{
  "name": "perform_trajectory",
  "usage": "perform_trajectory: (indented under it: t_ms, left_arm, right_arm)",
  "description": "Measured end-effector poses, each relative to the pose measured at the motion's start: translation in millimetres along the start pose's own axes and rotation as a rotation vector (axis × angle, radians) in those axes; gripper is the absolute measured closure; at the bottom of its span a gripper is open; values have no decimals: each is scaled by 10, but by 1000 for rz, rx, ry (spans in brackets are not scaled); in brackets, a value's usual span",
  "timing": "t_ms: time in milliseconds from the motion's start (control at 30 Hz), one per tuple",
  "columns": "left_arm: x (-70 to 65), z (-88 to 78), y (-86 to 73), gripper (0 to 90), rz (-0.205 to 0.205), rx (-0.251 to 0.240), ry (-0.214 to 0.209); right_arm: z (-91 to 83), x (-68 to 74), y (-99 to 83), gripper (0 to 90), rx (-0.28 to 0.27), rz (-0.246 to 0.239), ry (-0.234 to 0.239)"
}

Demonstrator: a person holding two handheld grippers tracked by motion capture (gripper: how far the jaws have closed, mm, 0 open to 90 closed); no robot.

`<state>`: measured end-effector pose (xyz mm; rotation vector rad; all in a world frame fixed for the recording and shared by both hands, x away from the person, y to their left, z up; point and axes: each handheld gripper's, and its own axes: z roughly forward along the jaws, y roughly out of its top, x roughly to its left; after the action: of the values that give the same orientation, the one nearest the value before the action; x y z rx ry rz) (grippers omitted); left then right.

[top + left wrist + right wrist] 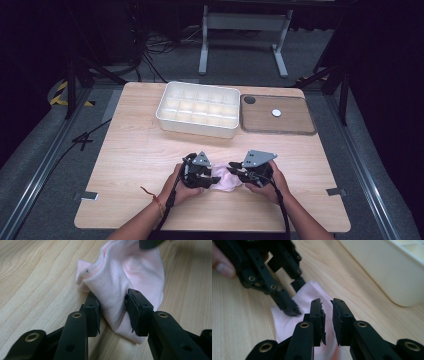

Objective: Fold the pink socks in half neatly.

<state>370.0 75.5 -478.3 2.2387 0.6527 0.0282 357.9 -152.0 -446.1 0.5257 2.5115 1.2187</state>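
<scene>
A pale pink cloth (pixel 226 183) lies bunched on the wooden table (pixel 140 150) near its front edge, between my two hands. My left gripper (pixel 212 179) comes at it from the left. In the left gripper view both pads of my left gripper (pixel 112 307) press a raised fold of the cloth (pixel 130 272). My right gripper (pixel 234 170) meets the cloth from the right, and its dark jaw tip (pixel 150 243) sits at the top of the lifted fabric. In its own view my right gripper (pixel 327 306) stands nearly shut over the cloth (pixel 287 325), pointing toward the left gripper (pixel 295 298).
A white tray (pixel 198 109) divided into several compartments stands at the back middle; its wall (pixel 387 272) is close on the right. A shallow wooden tray (pixel 300 125) to its right holds a white disc (pixel 276 112) and a dark disc (pixel 249 100). Floor stands surround the table.
</scene>
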Motion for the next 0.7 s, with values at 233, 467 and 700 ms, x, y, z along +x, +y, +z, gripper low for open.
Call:
perform_trajectory:
  t_ms: [233,467,700]
  left_arm:
    - [14,-18,2,658,2,16,-7]
    - [15,-54,9,710,-3,-3,-18]
    - [-34,-118,47,759,13,-31,-18]
  right_arm:
    - [220,-18,-112,822,90,-1,12]
    - [275,-23,-148,841,74,32,19]
    - [293,3,-141,843,74,29,14]
